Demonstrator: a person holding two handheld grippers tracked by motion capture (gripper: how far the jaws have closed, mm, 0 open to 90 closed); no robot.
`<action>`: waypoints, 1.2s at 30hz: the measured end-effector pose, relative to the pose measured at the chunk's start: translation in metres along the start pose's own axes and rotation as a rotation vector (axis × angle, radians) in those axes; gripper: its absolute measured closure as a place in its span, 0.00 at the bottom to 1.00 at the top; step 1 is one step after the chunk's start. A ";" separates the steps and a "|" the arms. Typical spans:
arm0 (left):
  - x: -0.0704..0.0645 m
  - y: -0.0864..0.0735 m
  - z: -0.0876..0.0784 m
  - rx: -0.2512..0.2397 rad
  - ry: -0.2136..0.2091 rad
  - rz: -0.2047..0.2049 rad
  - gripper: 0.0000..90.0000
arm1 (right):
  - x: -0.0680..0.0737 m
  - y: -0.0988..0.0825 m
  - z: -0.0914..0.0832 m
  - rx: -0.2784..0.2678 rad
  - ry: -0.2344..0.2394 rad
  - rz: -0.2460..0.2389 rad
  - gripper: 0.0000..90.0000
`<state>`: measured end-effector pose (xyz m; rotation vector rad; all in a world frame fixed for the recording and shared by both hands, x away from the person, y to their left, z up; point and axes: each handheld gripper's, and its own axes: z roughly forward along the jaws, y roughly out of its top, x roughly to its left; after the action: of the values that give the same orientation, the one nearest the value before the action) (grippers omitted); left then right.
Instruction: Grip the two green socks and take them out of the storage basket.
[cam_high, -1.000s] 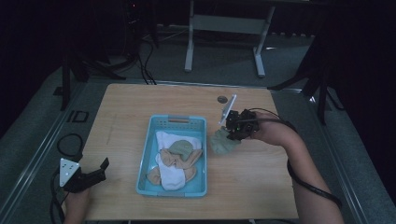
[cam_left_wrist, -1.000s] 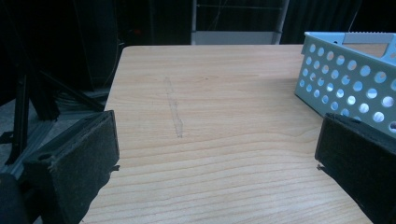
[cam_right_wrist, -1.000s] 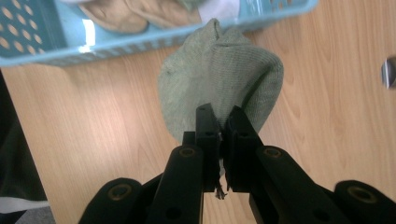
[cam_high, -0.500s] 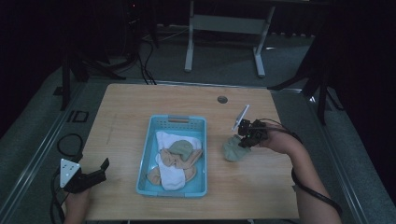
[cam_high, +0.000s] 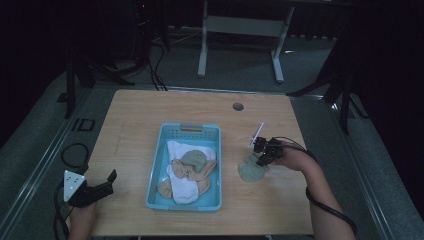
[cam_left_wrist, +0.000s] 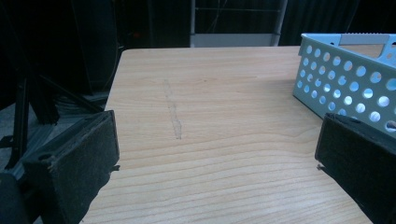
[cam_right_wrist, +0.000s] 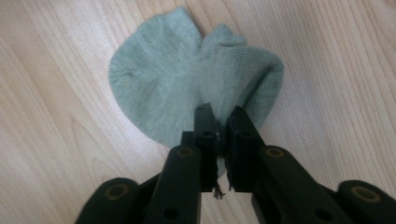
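The right gripper (cam_high: 261, 156) has carried the green sock (cam_high: 251, 170) down and away from the blue basket (cam_high: 156, 172) over the last second; a moment ago the sock hung in the air close to the basket's right wall, and now it lies bunched on the bare worktop (cam_high: 135, 115) to the right of the basket, well apart from it. In the right gripper view the jaws are nearly closed, pinching a fold at the near edge of the sock (cam_right_wrist: 187, 88), so it has been set down but not yet let go. I'd judge this to be the end of one sock's trip out of the basket, with only the release left before the hand can go back for another. The basket holds more laundry: a second green sock (cam_high: 194, 159) on top, tan socks (cam_high: 195, 172) under it and a white one (cam_high: 182, 187) beneath. The left gripper (cam_high: 100, 187) sits at the near left corner of the worktop where it was before, jaws wide apart and holding nothing; from its own view the basket's perforated wall (cam_left_wrist: 345, 79) is off to one side and plain wood lies ahead. Nothing crowds the sock: a small round hole (cam_high: 238, 106) in the worktop lies far behind it, and the cable trailing from the right gripper stays clear of the cloth.
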<state>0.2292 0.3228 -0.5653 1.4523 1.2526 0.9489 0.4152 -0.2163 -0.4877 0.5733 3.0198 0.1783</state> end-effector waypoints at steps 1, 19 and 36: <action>0.000 0.000 0.000 0.001 0.000 0.000 0.00 | -0.001 0.000 0.000 0.000 -0.001 0.000 0.89; 0.000 0.001 0.001 0.011 0.002 0.003 0.00 | 0.015 0.019 -0.035 -0.038 -0.022 -0.044 0.59; 0.000 0.000 0.001 0.011 0.000 0.002 0.00 | 0.040 0.064 -0.068 -0.077 -0.007 -0.143 0.52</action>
<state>0.2302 0.3225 -0.5651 1.4618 1.2583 0.9451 0.3957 -0.1496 -0.4140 0.3498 3.0161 0.2823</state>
